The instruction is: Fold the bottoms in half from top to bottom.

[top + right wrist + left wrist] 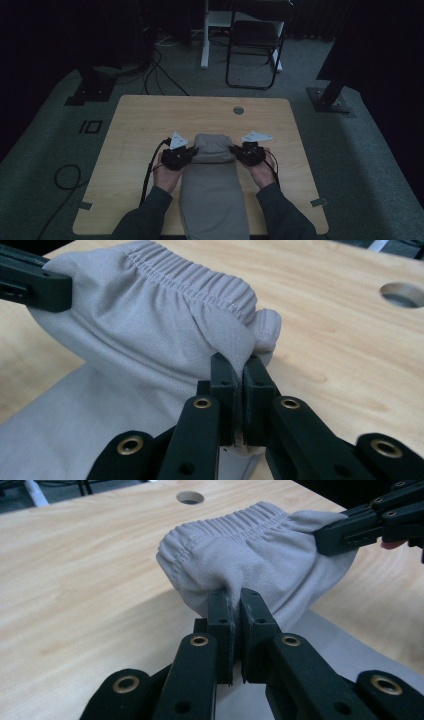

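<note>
Left gripper (234,597): jaws clamped together on a pinch of grey cloth at the near side of the garment (250,555), as the left gripper view shows; only a thin fold sits between the pads. Right gripper (239,362): jaws likewise pressed together on a fold of the same garment, just below its gathered elastic waistband (200,282), in the right gripper view. In each gripper view the other gripper's black jaw tip reaches the far side of the cloth.

The garment is a pair of grey trousers, lying lengthwise on the table (140,120) in the high view, its lower part running off the near edge between the person's forearms. The waistband end is lifted and folded back over the flat part, forming a rounded hump between the two grippers.

Pose, high view: the left hand (167,172) and right hand (263,169) come in from the near edge with forearms slightly converging, each wrapped around its gripper from below and behind. The grippers point inward toward each other, one at each side of the fold, at matching height just above the tabletop. A grey three-cornered plate tops each gripper.

A round hole (238,110) in the tabletop lies beyond the fold. A chair (255,40) stands on the floor past the far edge.
</note>
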Tool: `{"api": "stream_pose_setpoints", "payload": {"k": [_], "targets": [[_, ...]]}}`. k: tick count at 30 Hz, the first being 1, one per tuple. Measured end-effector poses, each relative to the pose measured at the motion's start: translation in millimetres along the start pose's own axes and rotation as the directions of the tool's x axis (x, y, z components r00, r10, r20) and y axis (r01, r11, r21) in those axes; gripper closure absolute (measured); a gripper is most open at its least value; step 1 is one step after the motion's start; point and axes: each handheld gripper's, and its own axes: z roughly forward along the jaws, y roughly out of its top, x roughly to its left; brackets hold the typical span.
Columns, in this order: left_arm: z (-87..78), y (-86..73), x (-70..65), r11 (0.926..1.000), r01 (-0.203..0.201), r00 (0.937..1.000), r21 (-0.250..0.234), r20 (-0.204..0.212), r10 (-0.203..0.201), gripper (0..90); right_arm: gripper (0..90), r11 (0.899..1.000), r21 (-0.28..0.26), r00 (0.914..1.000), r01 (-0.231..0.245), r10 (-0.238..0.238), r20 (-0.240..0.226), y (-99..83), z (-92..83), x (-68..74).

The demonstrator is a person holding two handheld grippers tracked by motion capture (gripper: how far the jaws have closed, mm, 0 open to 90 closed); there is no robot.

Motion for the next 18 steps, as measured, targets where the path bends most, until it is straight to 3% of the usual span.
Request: {"api": "stream_pose_setpoints", "payload": {"k": [10,15,18], "targets": [[-5.7,-36.1,-21.8,0.9966,-0.024,0.9992,0.079,0.034,0.021,85.1,87.1,0.997,0.065,0.9989,0.031,-0.028,-0.036,-31.0,-8.9,16.7],[5.7,-58.3,-25.7,0.9868,-0.026,0.9989,0.160,0.042,0.020,85.1,87.1,0.990,0.136,0.9979,0.038,-0.030,-0.056,-51.8,-3.1,23.6],[15.8,-70.4,-28.5,0.9772,-0.029,0.9995,0.210,0.019,0.026,85.1,86.7,0.983,0.181,0.9975,0.036,-0.024,-0.066,-63.5,3.0,25.6]]}}
